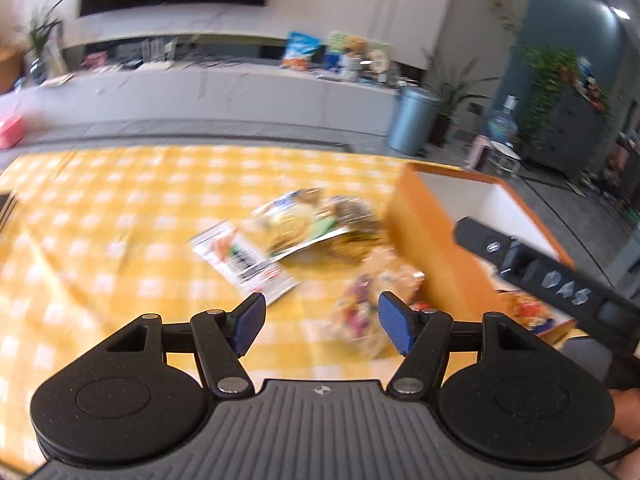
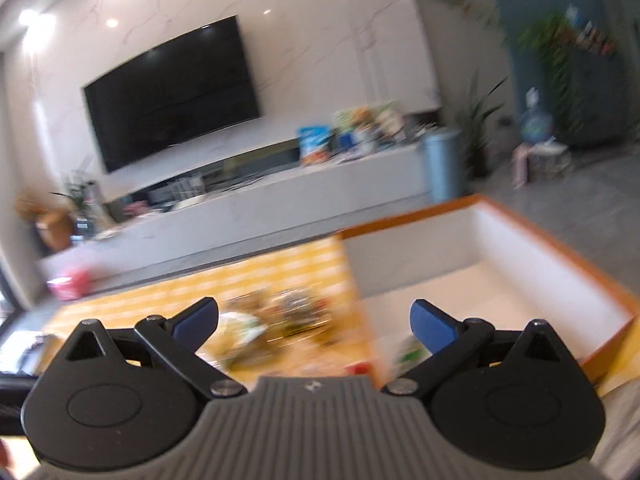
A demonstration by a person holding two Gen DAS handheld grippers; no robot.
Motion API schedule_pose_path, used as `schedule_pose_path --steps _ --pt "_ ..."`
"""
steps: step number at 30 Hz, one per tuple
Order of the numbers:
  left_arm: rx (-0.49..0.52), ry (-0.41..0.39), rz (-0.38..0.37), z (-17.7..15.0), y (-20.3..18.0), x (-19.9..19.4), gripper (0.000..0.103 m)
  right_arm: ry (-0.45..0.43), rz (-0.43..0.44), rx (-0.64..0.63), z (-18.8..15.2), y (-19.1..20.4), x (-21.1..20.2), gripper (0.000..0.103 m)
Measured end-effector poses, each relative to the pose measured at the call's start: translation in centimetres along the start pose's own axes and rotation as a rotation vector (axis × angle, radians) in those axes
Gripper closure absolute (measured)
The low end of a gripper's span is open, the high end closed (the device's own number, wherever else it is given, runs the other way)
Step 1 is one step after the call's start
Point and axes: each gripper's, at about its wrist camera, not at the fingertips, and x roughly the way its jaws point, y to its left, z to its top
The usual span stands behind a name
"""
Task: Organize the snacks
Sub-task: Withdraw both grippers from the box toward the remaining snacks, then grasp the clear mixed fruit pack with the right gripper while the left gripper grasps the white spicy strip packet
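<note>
Several snack packets lie on the yellow checked cloth: a flat white packet, a green and yellow bag and a clear bag of colourful sweets. To their right stands an orange box with a white inside, and a snack lies in it. My left gripper is open above the cloth, and the clear bag lies just beyond its right pad, untouched. My right gripper is wide open with nothing in it, over the near edge of the orange box. Blurred snacks lie ahead of it.
A black part of the right-hand tool reaches over the box in the left wrist view. Beyond the table are a long white TV cabinet with more snack bags, a grey bin, potted plants and a pink thing.
</note>
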Motion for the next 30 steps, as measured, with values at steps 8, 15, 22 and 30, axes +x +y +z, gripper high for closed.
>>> schedule_pose_path --steps 8,15,22,30 --pt "-0.081 0.032 0.012 -1.2 5.3 1.5 0.026 0.188 0.099 0.194 -0.9 -0.3 2.9 0.004" --pt "-0.149 0.076 -0.018 -1.7 7.0 3.0 0.026 0.259 0.026 0.098 -2.5 1.4 5.2 0.006" --pt "-0.171 0.034 -0.048 -1.5 7.4 1.9 0.025 0.142 -0.162 -0.026 -5.2 5.9 6.6 0.003" --pt "-0.184 0.043 -0.117 -1.5 7.4 2.1 0.025 0.355 -0.295 -0.067 -8.4 6.8 11.8 0.003"
